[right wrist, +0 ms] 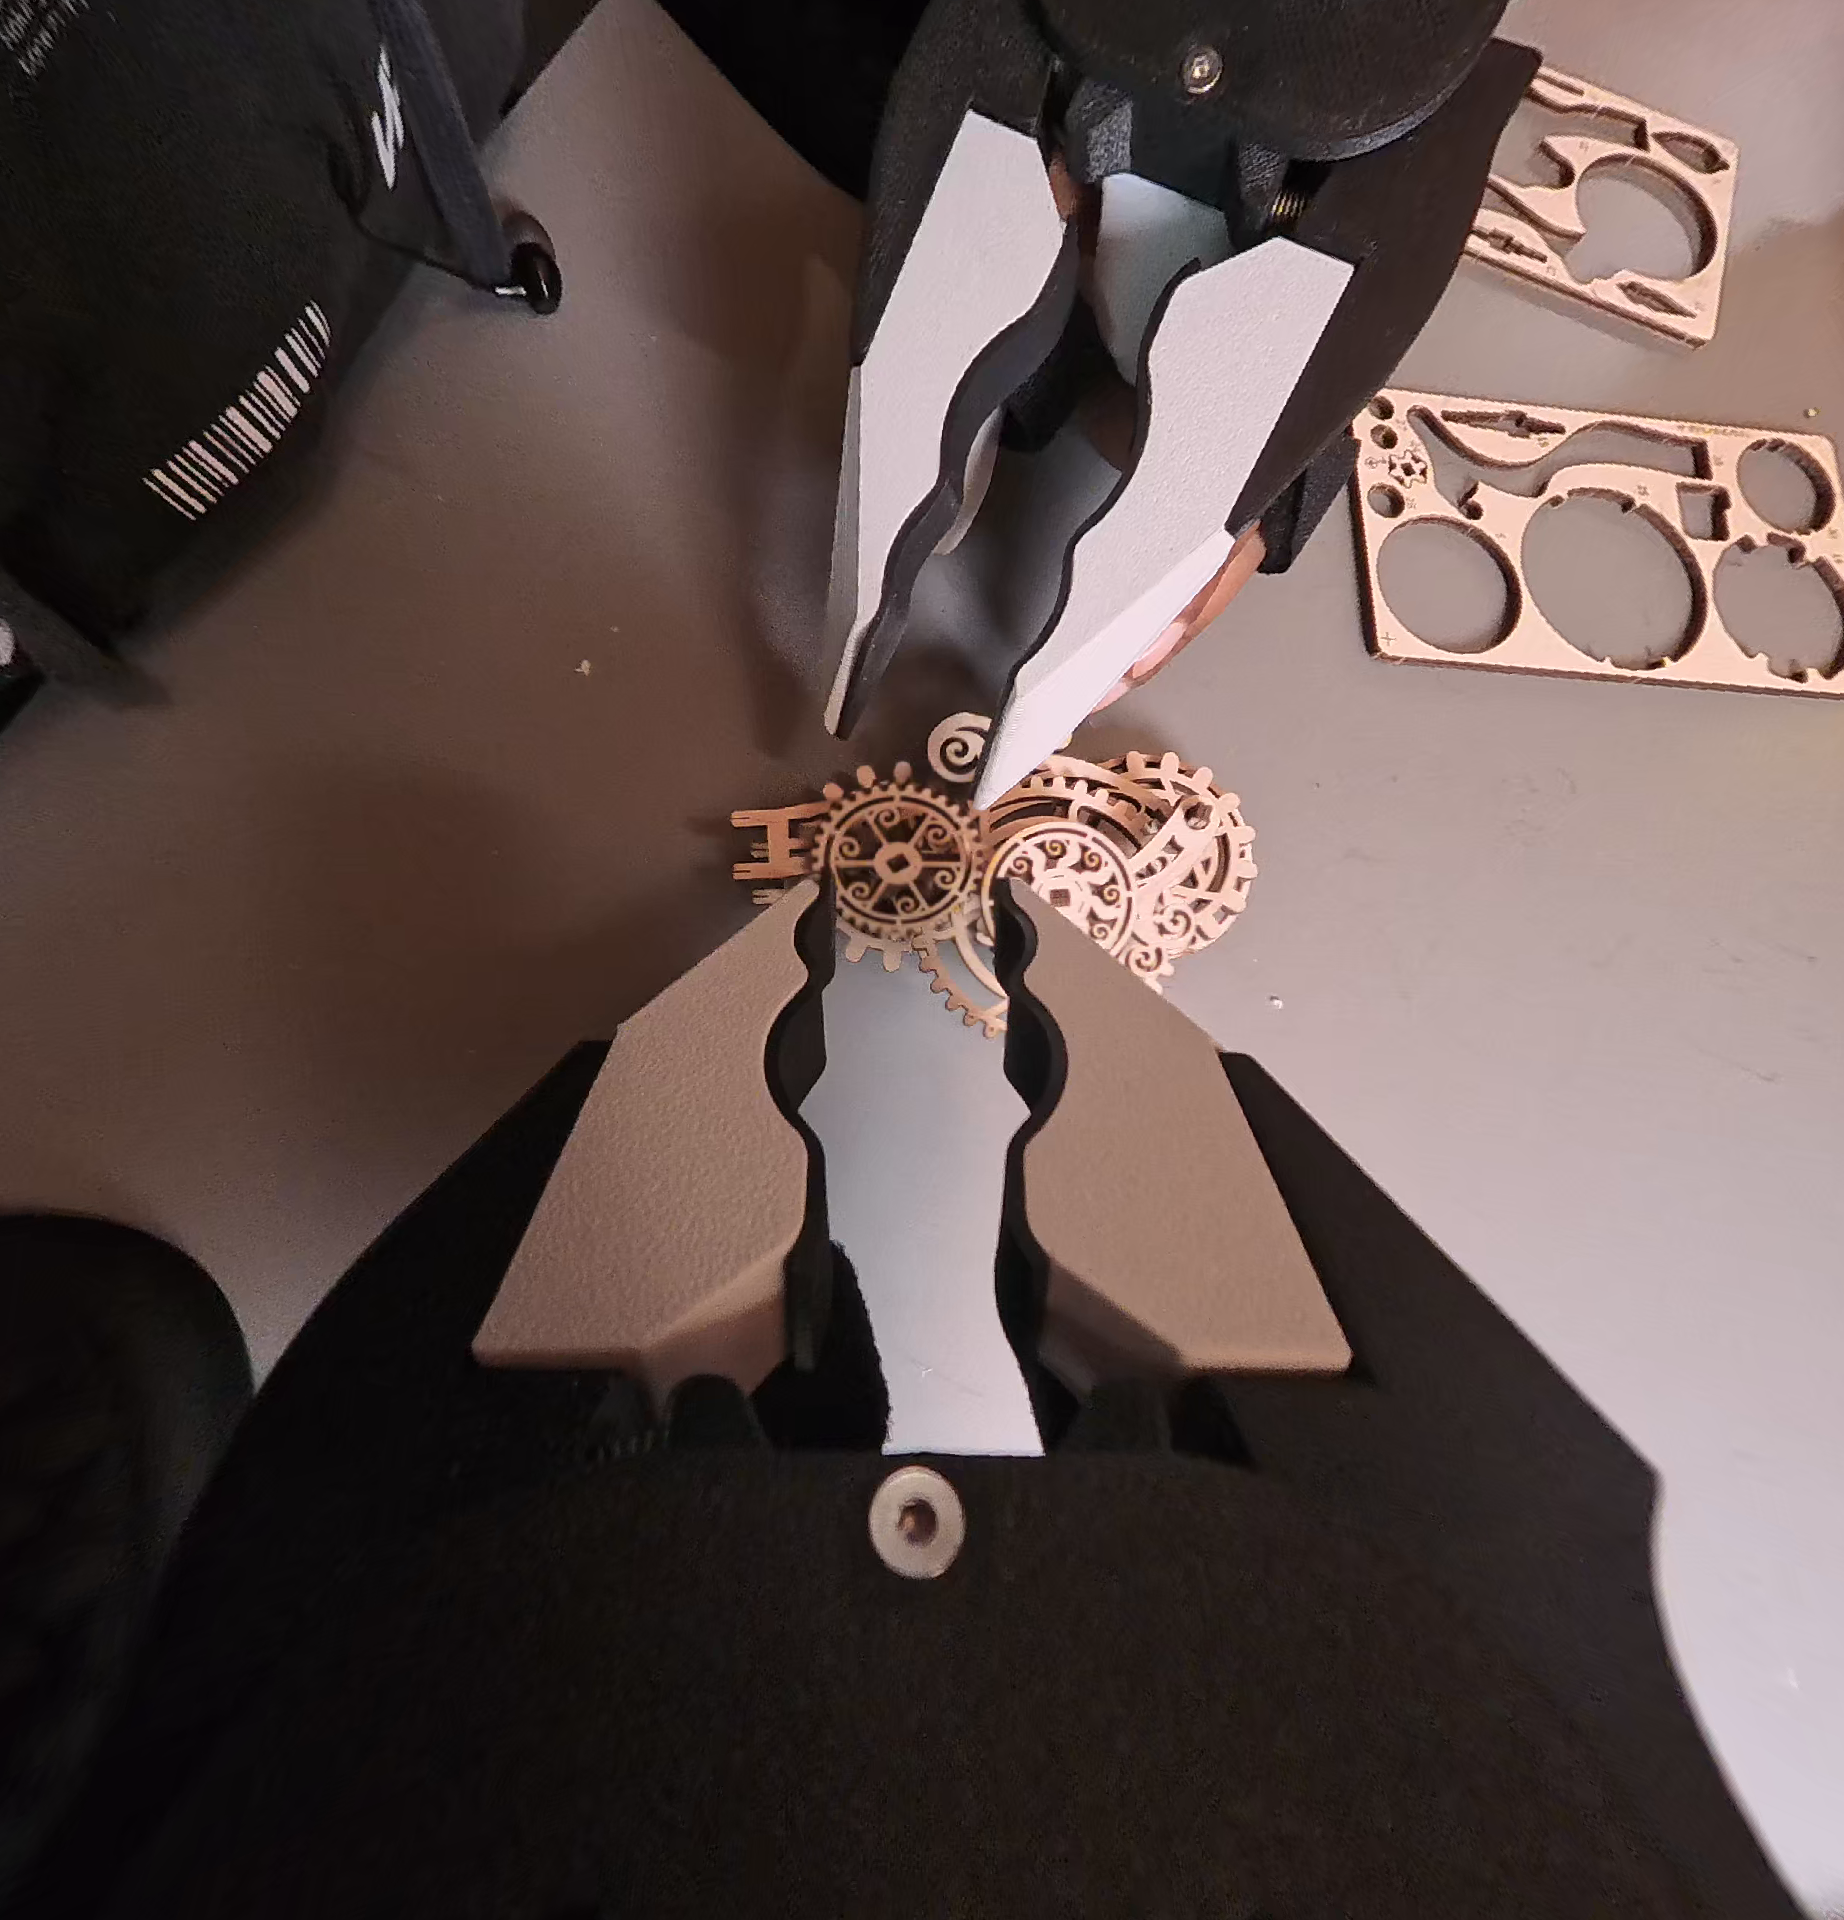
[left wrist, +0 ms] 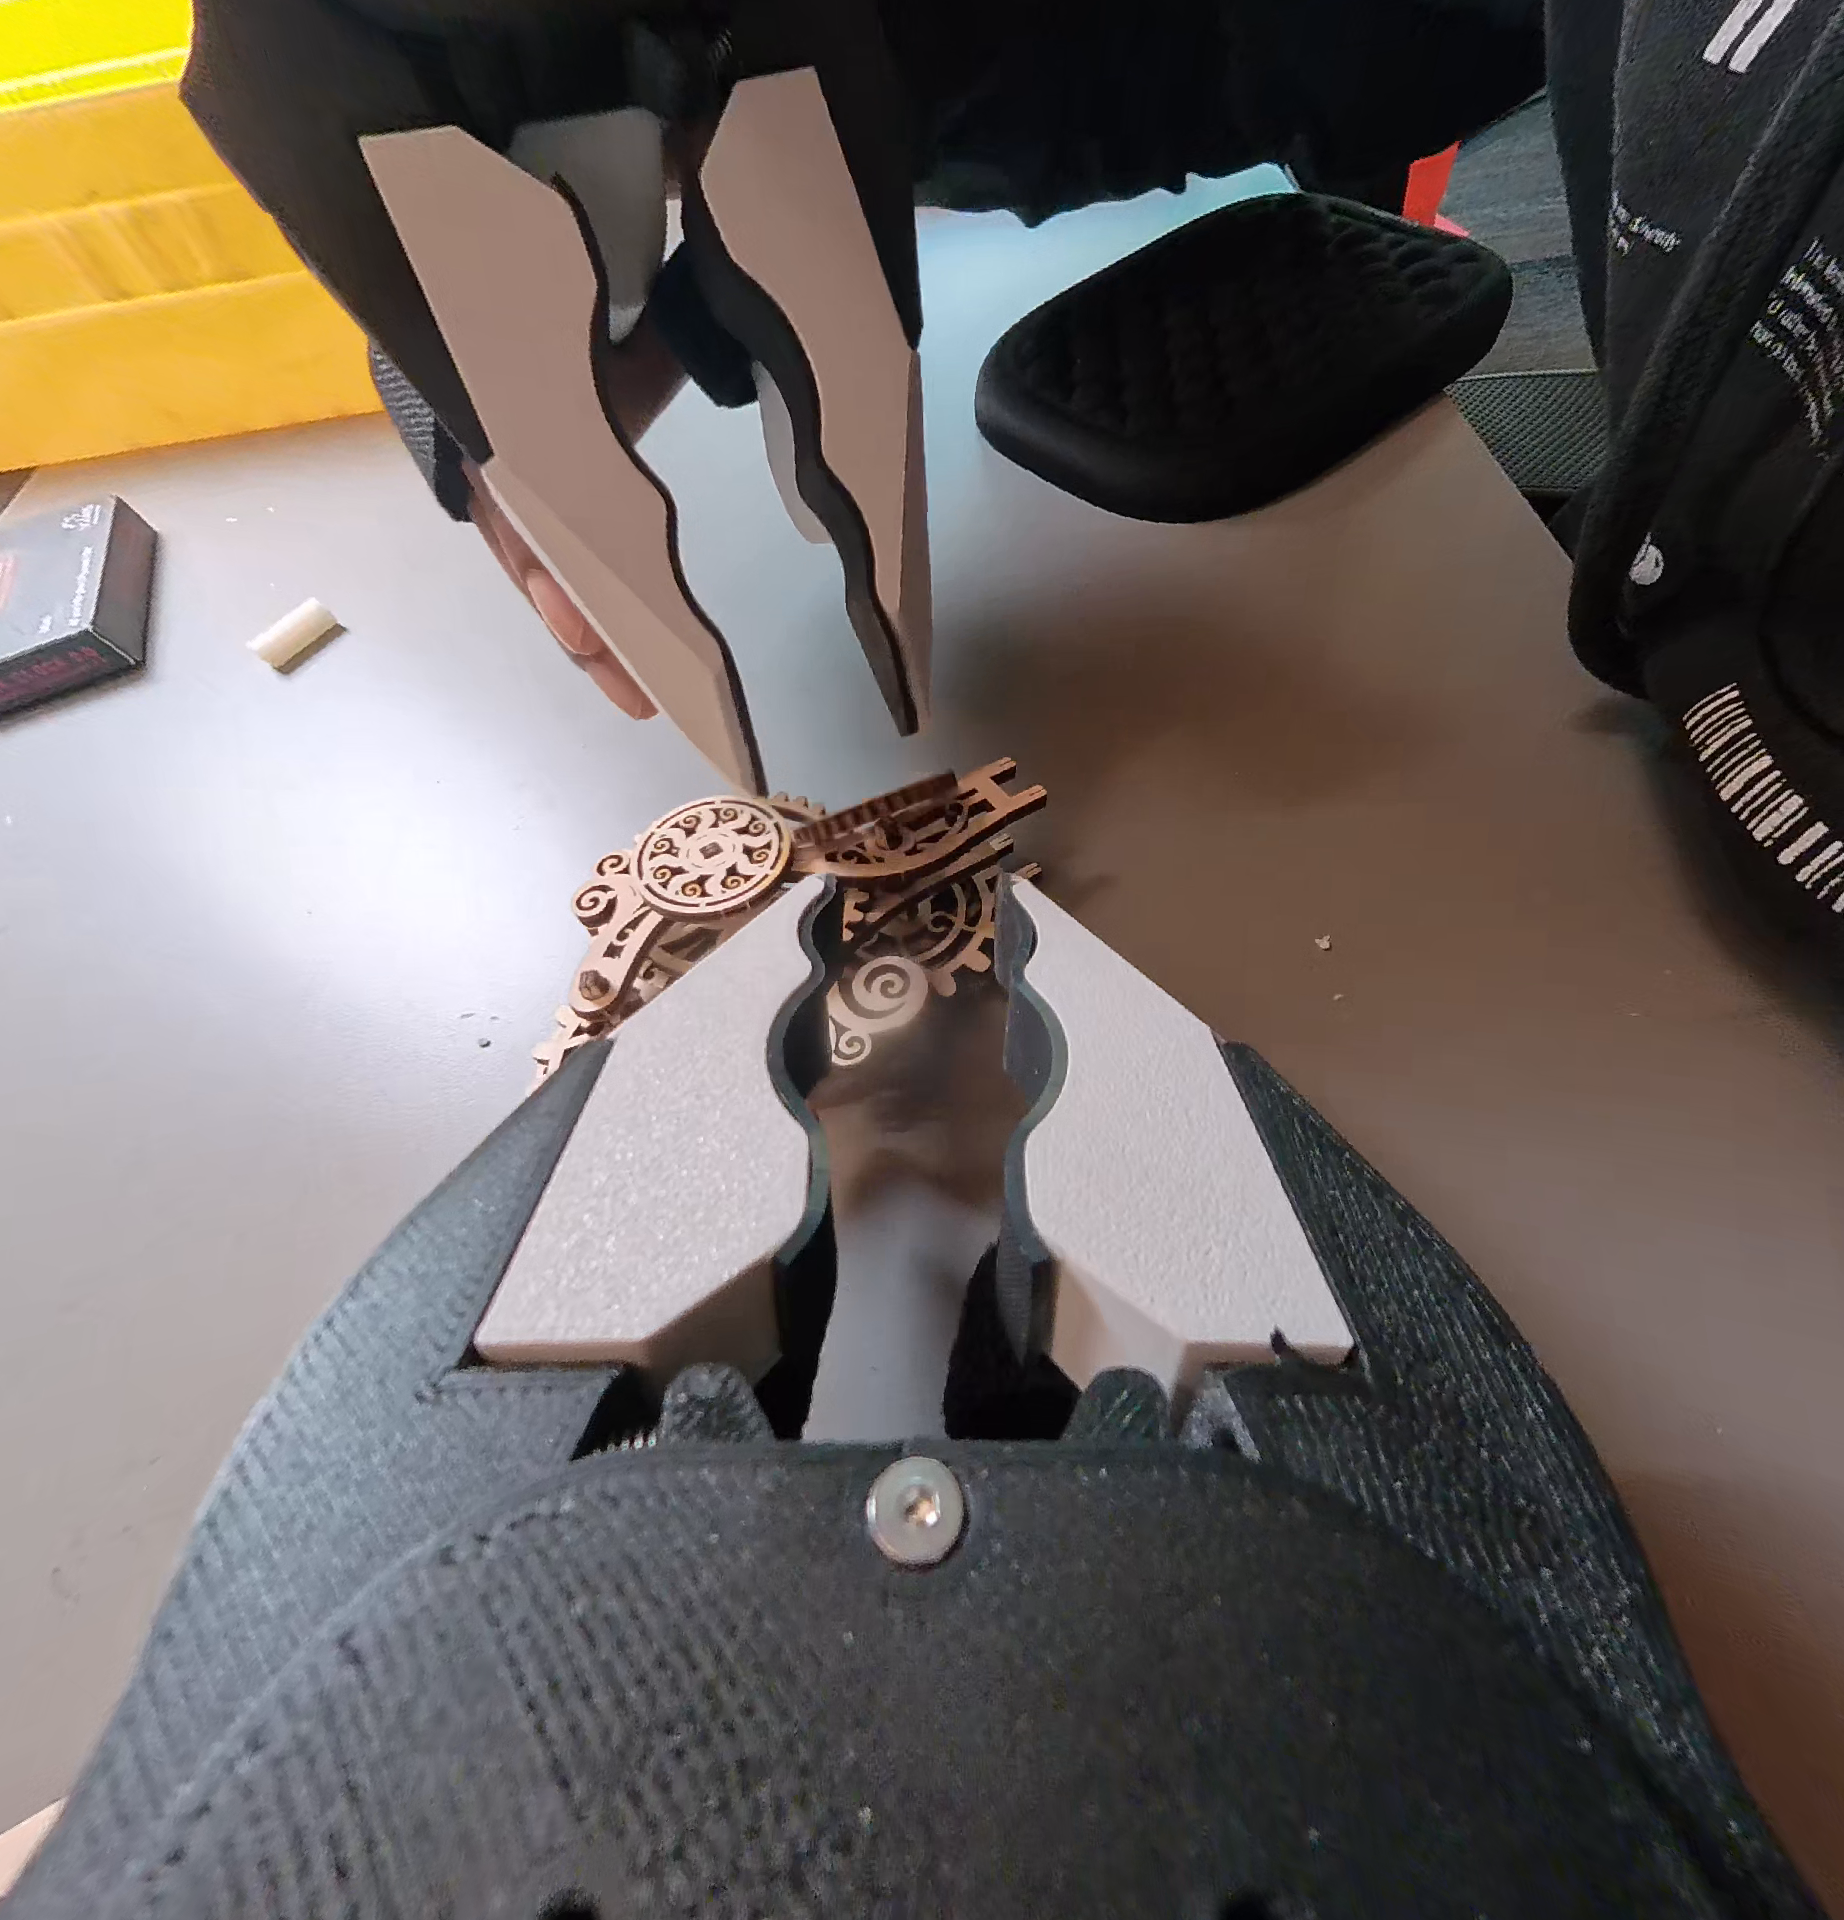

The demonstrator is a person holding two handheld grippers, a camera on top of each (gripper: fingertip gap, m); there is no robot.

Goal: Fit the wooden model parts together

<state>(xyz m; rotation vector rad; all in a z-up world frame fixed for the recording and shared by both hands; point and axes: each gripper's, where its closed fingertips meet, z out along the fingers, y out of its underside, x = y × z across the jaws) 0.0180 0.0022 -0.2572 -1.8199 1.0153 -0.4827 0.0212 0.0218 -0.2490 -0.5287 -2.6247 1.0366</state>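
Between both open hand-held grippers' fingertips lies the wooden model [right wrist: 1001, 873].

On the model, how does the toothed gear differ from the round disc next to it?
The gear has teeth around its rim; the disc has a smooth rim. The gear has open spokes; the disc carries a ring of swirl cut-outs. Both are flat, round, pale wood with a square centre hole.

Both grippers crowd the wooden model [right wrist: 1001, 873] from opposite sides, leaving little room above it. Beyond the model, punched-out wooden sheets [right wrist: 1614, 540] and a black bag [right wrist: 170, 312] block the grey table [right wrist: 1520, 1143]. Beside the model toward the right wrist camera's right, the table lies open.
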